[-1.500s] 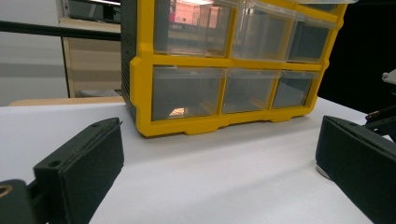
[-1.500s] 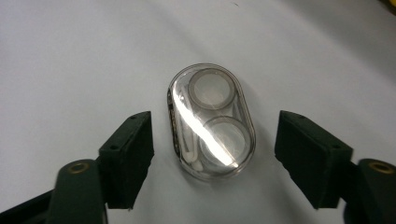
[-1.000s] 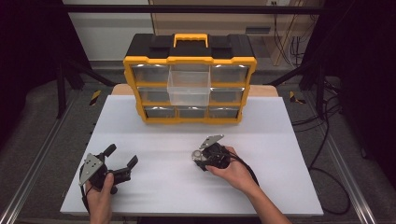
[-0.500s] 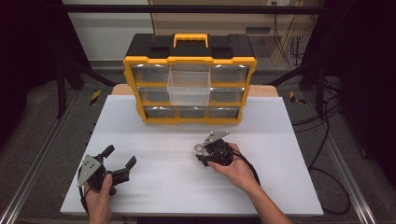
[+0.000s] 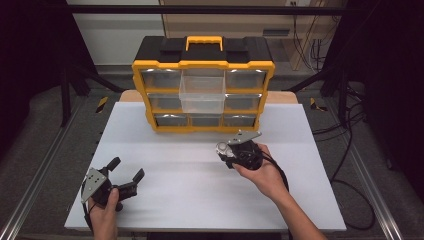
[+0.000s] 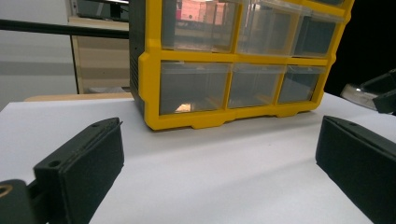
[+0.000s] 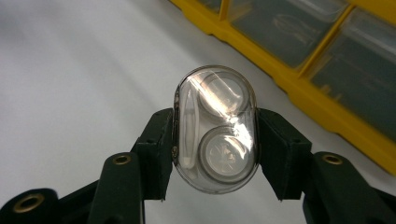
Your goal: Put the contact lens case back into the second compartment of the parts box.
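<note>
Two round discs sit inside the small clear oval case [image 7: 215, 129] that the right tool [image 7: 215, 140] clamps across its narrow middle, one jaw on each long side. In the high view that tool [image 5: 235, 152] holds the case [image 5: 223, 148] above the white tabletop [image 5: 200, 200], just in front of the yellow drawer cabinet [image 5: 202, 65]. The case looks like thin, hard plastic: light, stiff, and smooth enough to slip or twist if the squeeze is uneven. Its curved shell is glossy, so gripping the straighter sides, as now, seems the safest hold; pressing hard could crack it or pop it open.

The left tool [image 5: 122, 179] rests low near the front left of the tabletop with its jaws spread wide and nothing between them; its own view shows the two black jaws far apart and the cabinet [image 6: 233, 70] beyond.

One clear drawer [image 5: 202, 92] in the cabinet's middle column stands pulled out. The tabletop is flat, matte and bare, giving plenty of room. Dark frame posts, cables and a grey floor surround it.
</note>
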Demonstrator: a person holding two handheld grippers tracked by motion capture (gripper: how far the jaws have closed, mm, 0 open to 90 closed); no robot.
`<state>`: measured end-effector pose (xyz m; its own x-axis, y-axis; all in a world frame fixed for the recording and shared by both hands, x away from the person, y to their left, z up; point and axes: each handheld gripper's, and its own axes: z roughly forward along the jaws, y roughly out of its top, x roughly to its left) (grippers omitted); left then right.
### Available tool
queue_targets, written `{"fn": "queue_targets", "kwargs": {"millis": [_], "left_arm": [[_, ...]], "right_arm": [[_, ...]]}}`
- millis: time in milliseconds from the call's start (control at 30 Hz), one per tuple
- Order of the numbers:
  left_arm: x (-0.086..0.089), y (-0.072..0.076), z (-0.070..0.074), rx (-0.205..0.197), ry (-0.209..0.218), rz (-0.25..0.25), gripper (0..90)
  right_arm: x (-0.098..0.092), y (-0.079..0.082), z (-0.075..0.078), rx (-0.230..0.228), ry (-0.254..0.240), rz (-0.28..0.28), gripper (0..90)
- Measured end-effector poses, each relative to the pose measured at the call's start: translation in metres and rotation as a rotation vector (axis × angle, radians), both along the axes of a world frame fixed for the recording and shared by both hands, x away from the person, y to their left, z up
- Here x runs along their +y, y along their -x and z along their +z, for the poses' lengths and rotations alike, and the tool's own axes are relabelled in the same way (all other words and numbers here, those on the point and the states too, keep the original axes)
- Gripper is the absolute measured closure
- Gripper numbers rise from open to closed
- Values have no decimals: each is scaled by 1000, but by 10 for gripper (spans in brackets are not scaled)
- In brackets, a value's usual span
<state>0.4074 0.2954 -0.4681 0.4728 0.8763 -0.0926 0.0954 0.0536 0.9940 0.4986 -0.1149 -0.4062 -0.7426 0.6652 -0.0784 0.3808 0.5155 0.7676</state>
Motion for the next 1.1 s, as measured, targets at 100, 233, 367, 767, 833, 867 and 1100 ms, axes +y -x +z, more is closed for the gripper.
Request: {"fn": "queue_targets", "kwargs": {"millis": [100, 233, 367, 767, 833, 867, 1100], "left_arm": [[-1, -1, -1, 2, -18, 1, 8], [-1, 0, -1, 3, -16, -6, 8], [-1, -2, -1, 2, -17, 0, 8], [-2, -3, 0, 0, -18, -1, 8], [-2, -3, 0, 2, -15, -6, 8], [-2, -2, 0, 1, -15, -6, 7], [-2, -2, 0, 1, -17, -5, 8]], "right_arm": [[-5, 1, 14, -29, 5, -3, 490], [-10, 2, 25, -48, 12, -9, 491], [-17, 0, 43, -77, 20, -28, 490], [-34, -6, 81, -134, 18, -78, 491], [-35, -7, 85, -136, 12, -82, 491], [-37, -9, 92, -146, 10, -88, 491], [-41, -14, 120, -185, -8, -114, 490]]}}
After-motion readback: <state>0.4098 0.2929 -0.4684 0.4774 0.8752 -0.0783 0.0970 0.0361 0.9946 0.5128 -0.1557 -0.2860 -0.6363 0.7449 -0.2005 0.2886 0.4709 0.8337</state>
